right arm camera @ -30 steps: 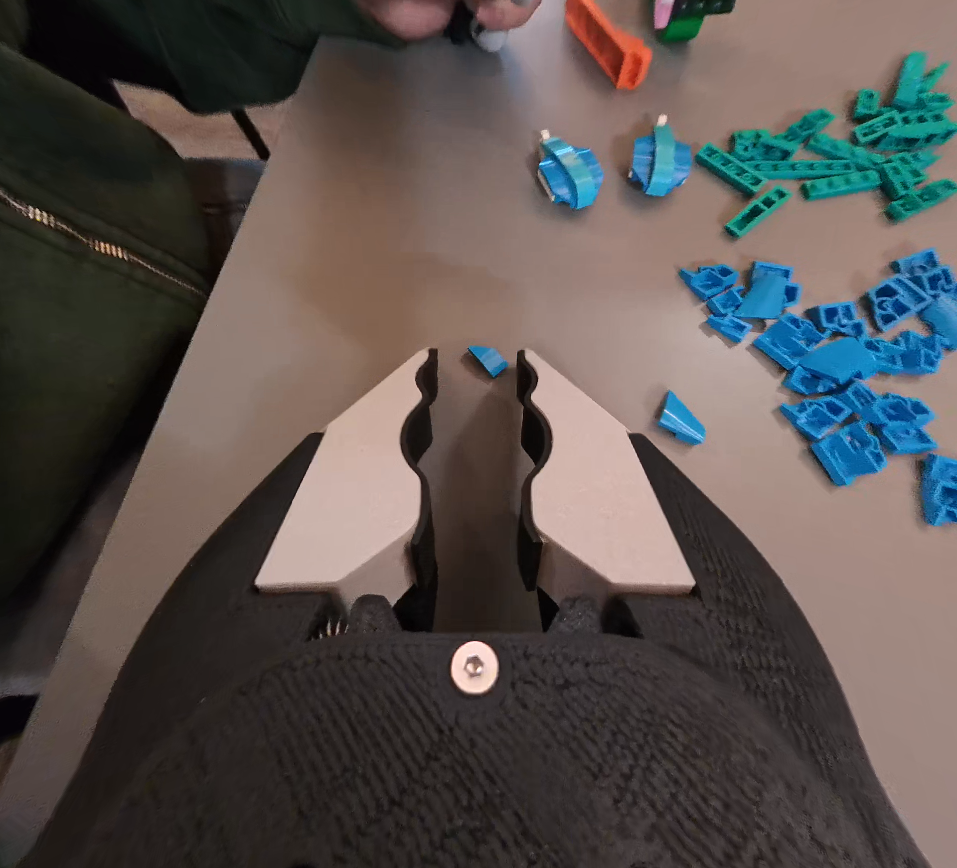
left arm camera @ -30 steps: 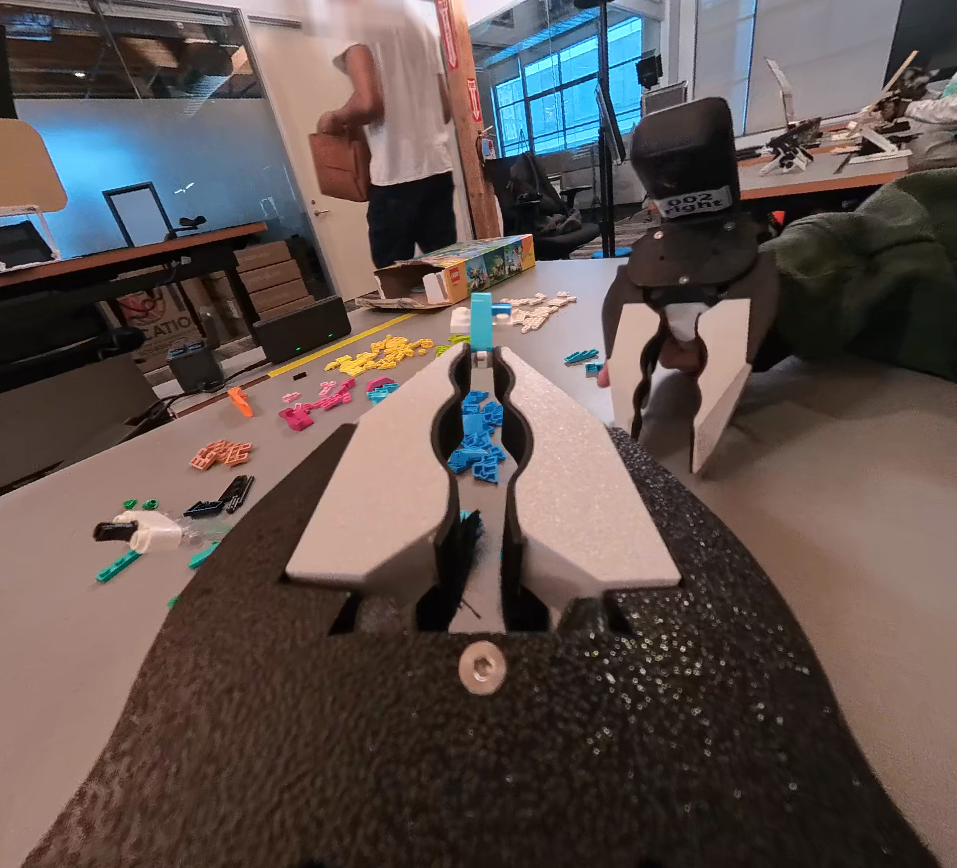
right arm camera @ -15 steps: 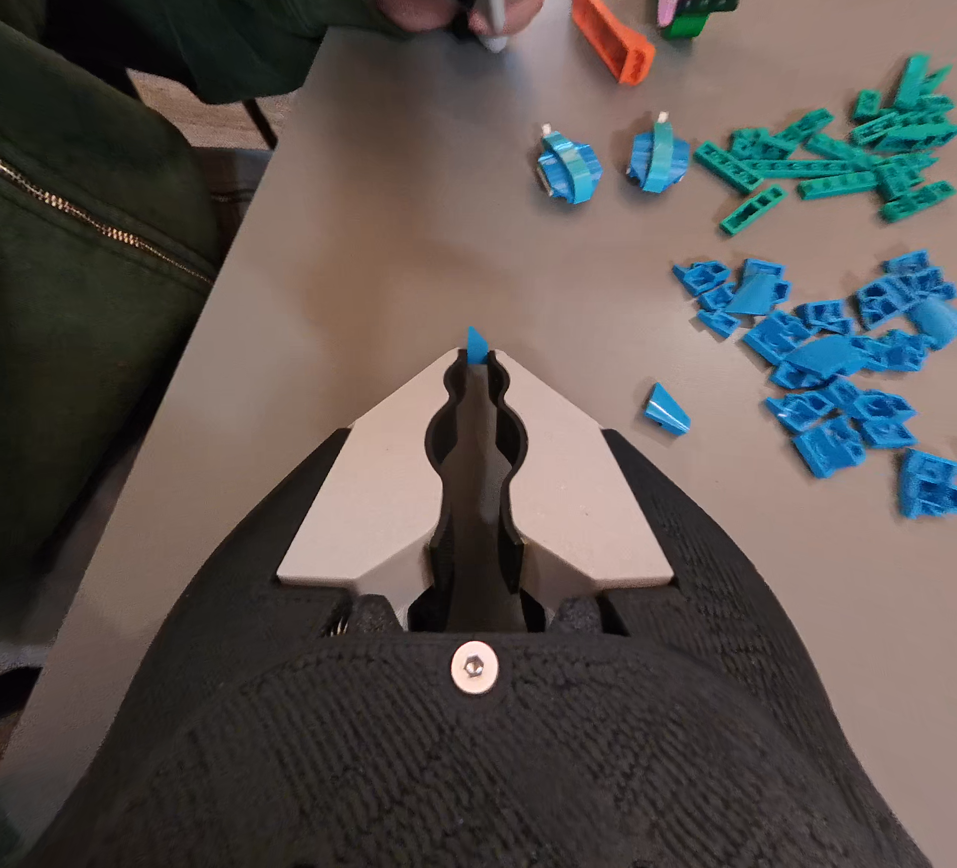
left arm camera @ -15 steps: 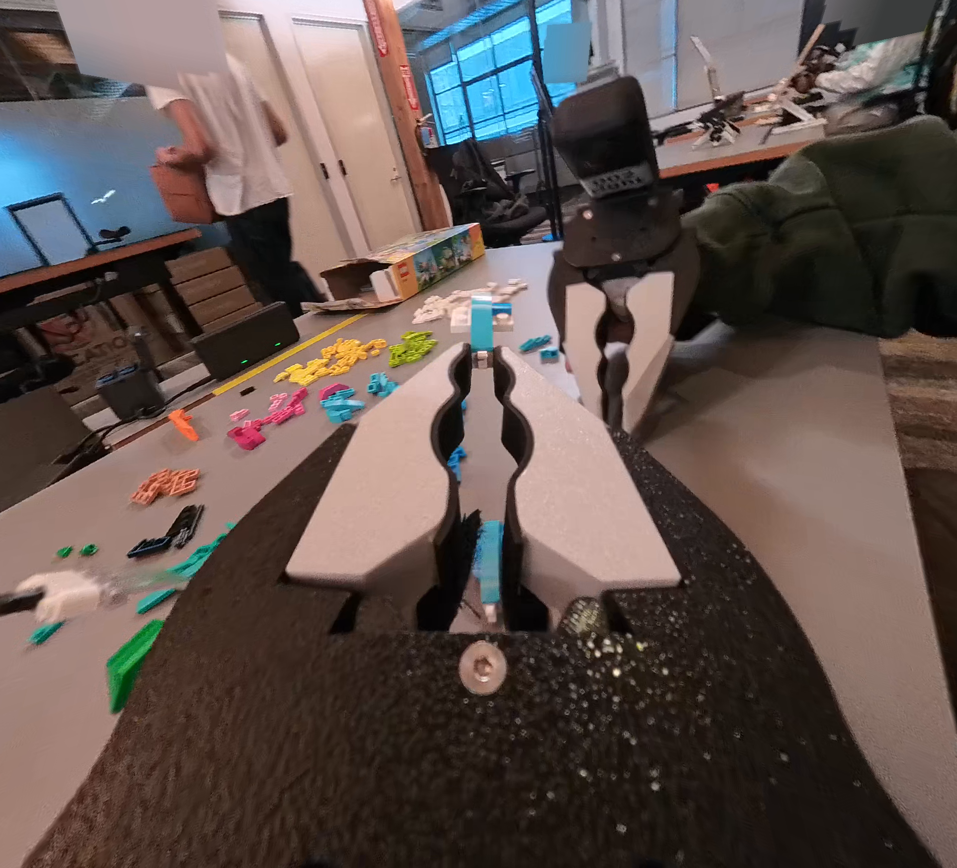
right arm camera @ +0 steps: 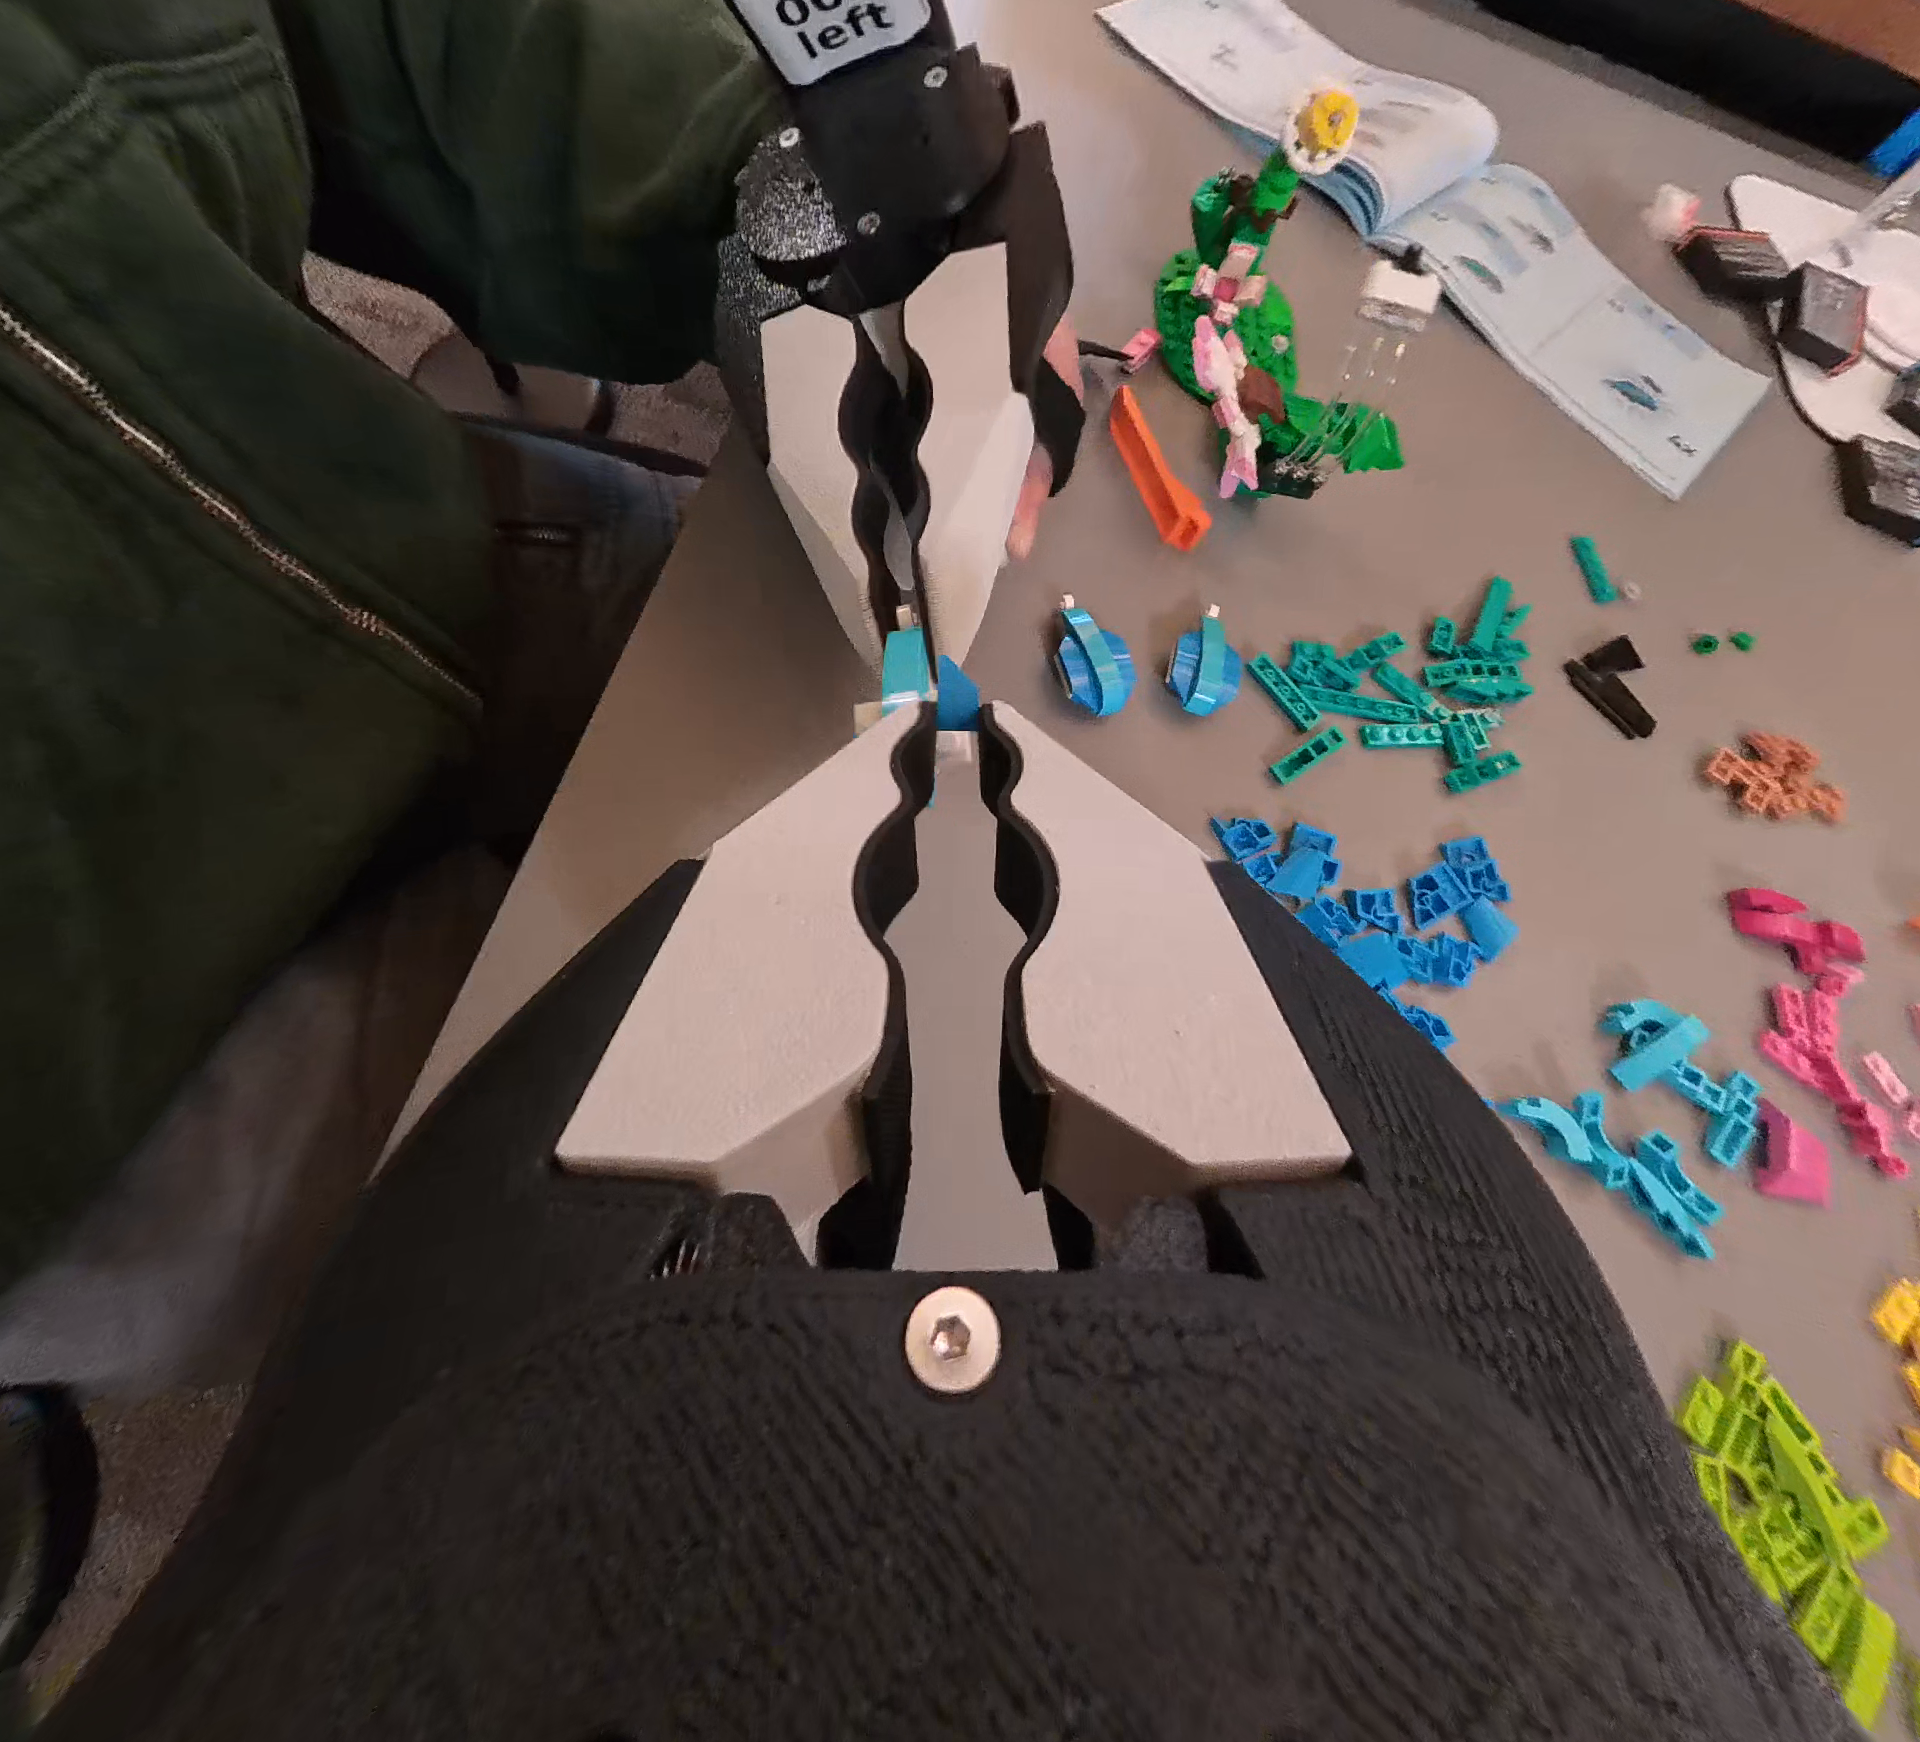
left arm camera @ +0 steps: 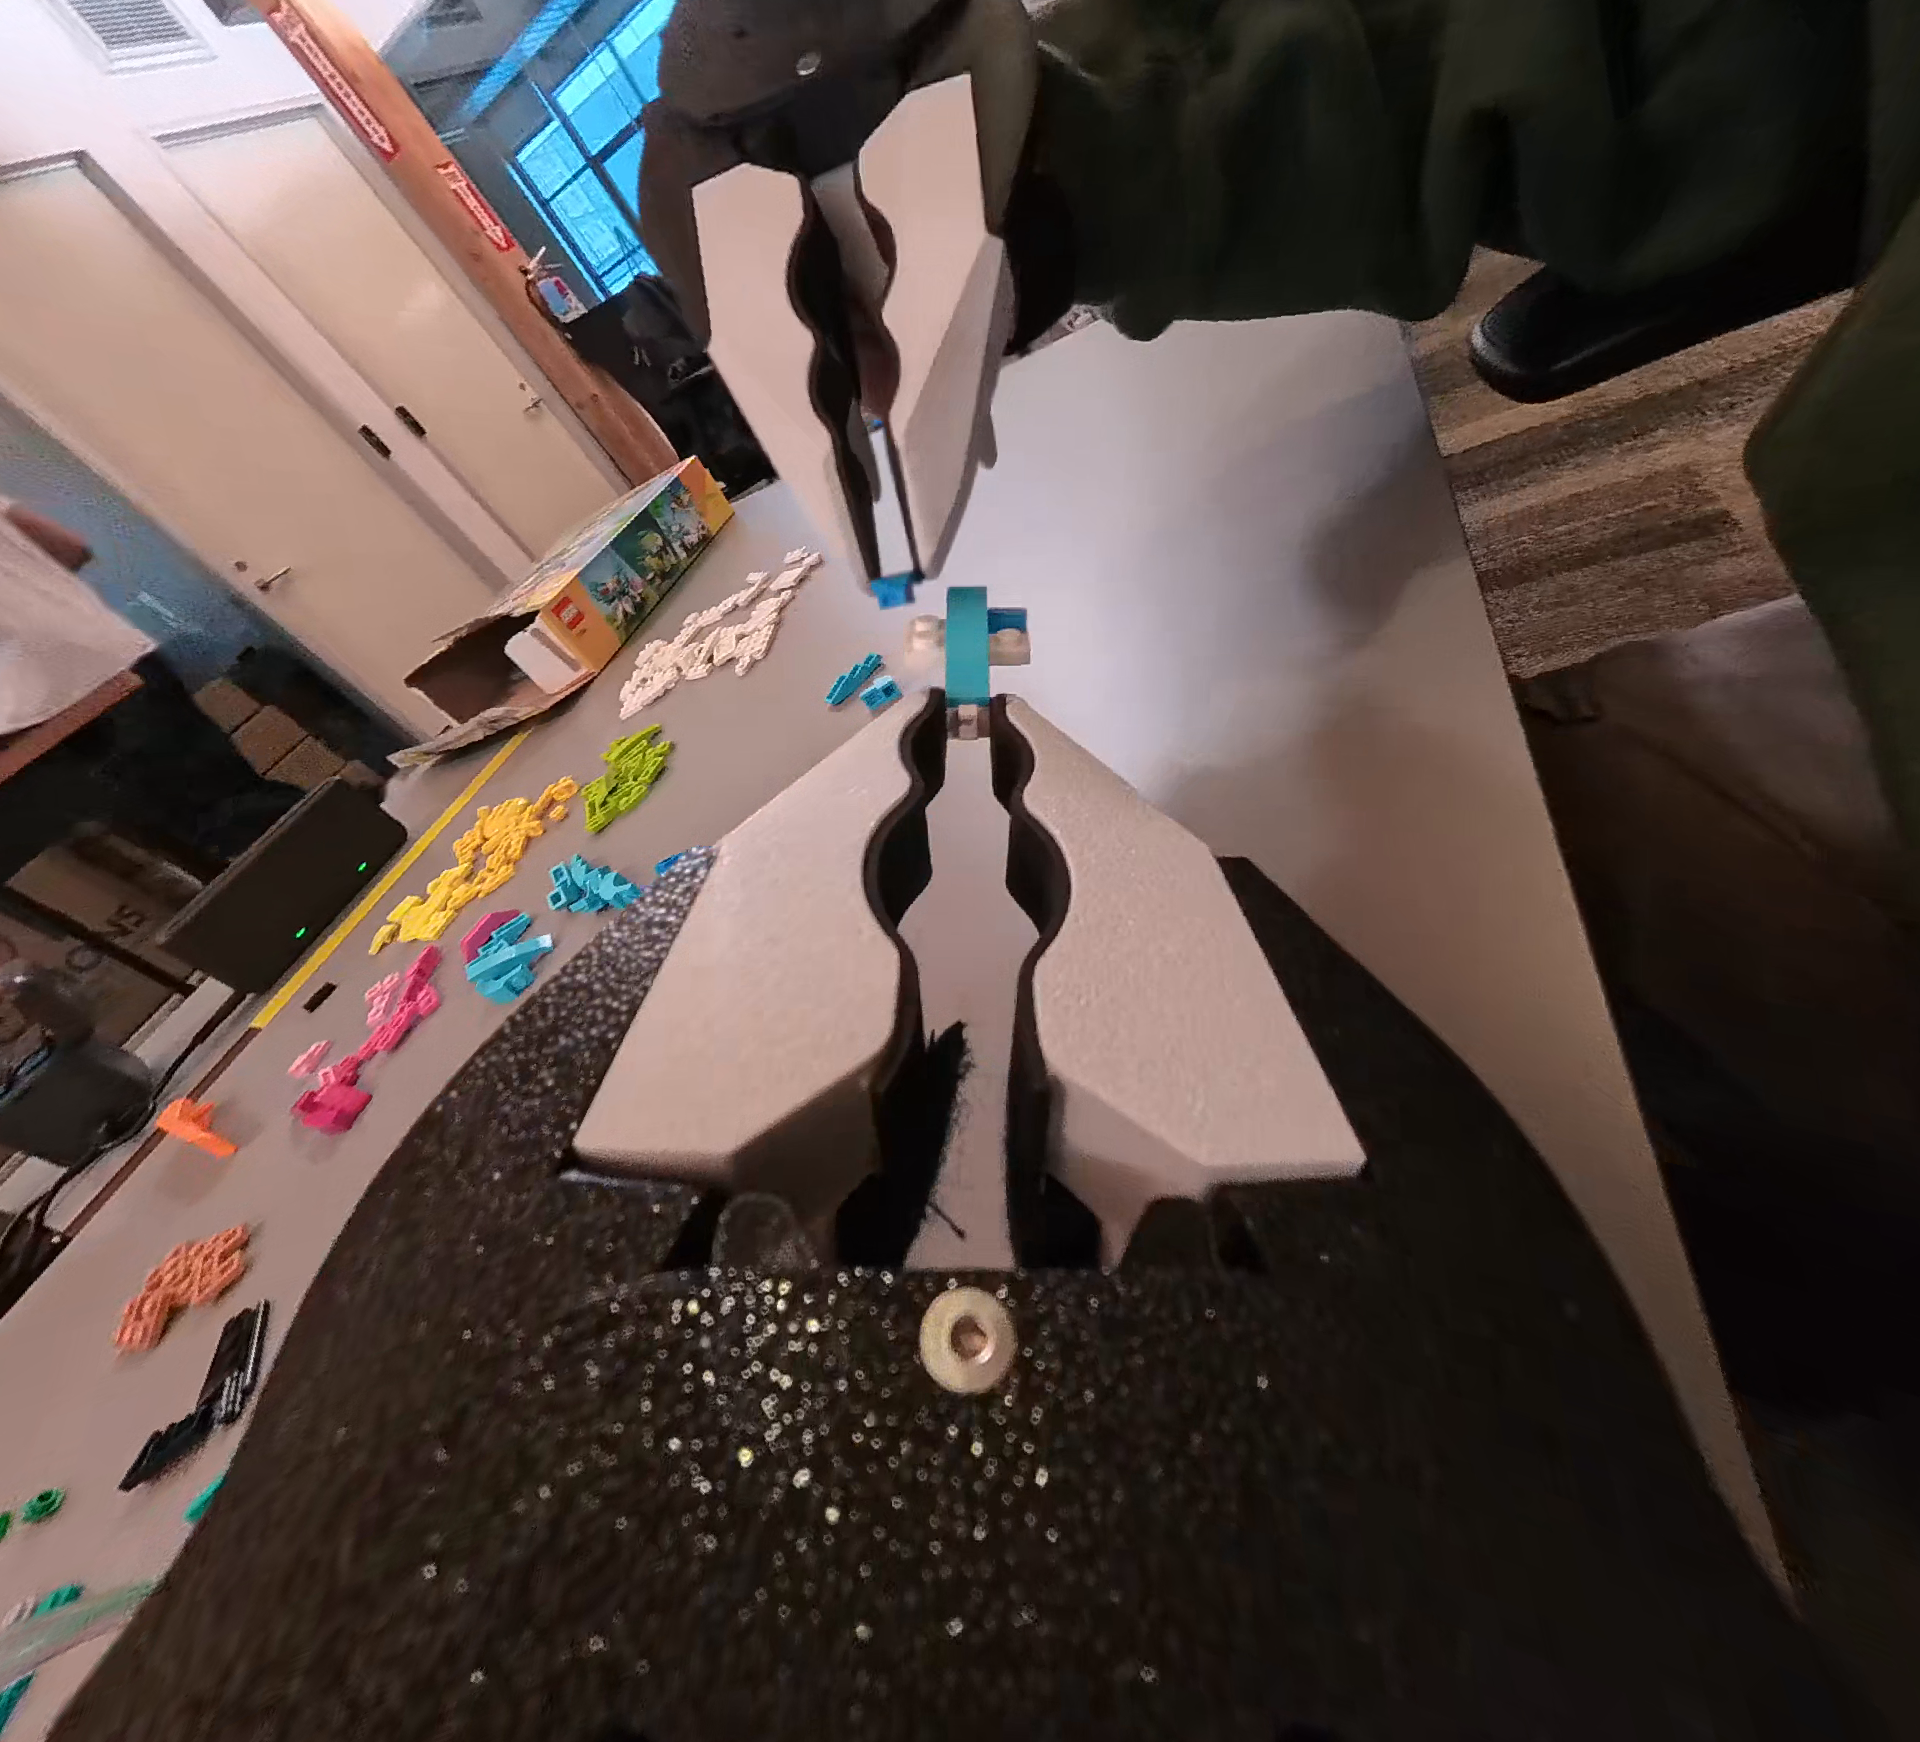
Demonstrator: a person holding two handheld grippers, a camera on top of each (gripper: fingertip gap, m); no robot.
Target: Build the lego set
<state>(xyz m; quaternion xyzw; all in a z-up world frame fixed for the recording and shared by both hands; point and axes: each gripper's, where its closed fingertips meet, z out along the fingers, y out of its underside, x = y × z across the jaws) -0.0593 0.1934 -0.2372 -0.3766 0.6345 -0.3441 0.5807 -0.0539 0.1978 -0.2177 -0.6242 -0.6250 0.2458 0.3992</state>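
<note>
My left gripper [left arm camera: 968, 718] is shut on a small assembly [left arm camera: 966, 648] of a teal curved piece on white pieces, held above the grey table [left arm camera: 1195, 549]. My right gripper [right arm camera: 951, 728] is shut on a small blue wedge piece [right arm camera: 956, 695]. The two grippers meet tip to tip. In the left wrist view the right gripper [left arm camera: 896, 575] comes down from above, with the blue piece [left arm camera: 891, 591] just left of the assembly. In the right wrist view the left gripper [right arm camera: 906, 627] holds the assembly [right arm camera: 902, 669] against the blue piece.
Two round blue sub-assemblies [right arm camera: 1096, 674] lie on the table, with an orange separator tool [right arm camera: 1158, 482], a green flower model [right arm camera: 1257, 342] and an open booklet [right arm camera: 1507, 238] beyond. Sorted piles lie right: teal [right arm camera: 1423, 695], blue [right arm camera: 1382, 913], pink [right arm camera: 1818, 1048]. A lego box [left arm camera: 623, 570] lies far off. The grippers are tip to tip, or close to it. Between my left fingertips and the green flower model [right arm camera: 1257, 342] there is roughly 25 cm.
My right gripper shut on the blue wedge on the table and lifted it. Both grippers rose and came together, tip to tip.
</note>
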